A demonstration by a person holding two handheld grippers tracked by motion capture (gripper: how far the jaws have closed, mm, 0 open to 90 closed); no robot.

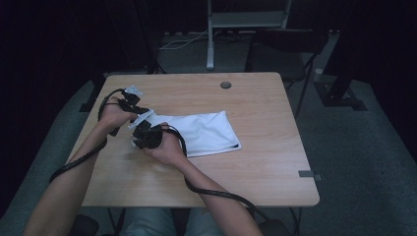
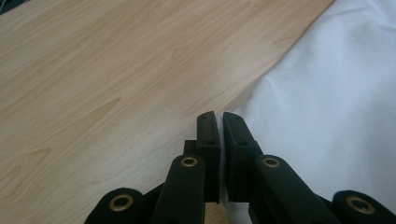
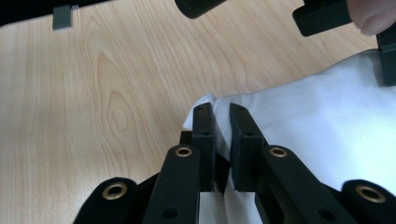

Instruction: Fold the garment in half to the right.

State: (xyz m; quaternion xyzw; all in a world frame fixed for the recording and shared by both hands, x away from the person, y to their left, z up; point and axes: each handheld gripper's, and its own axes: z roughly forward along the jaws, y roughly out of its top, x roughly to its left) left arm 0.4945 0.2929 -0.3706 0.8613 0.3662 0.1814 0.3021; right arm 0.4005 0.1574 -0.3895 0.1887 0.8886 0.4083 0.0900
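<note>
Right gripper [image 3: 219, 140] pinching white cloth [image 3: 317, 130] — left gripper [image 2: 219, 140] likewise, wooden table [image 1: 265, 162]

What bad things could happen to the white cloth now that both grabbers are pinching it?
Both grippers, left and right, pinch only the thin left edge of the white cloth, so that edge might slip out from between the fingers. The two grips sit close together, so the rest of the cloth could sag or bunch when lifted. The far end lies flat on the table and may drag across it.
</note>
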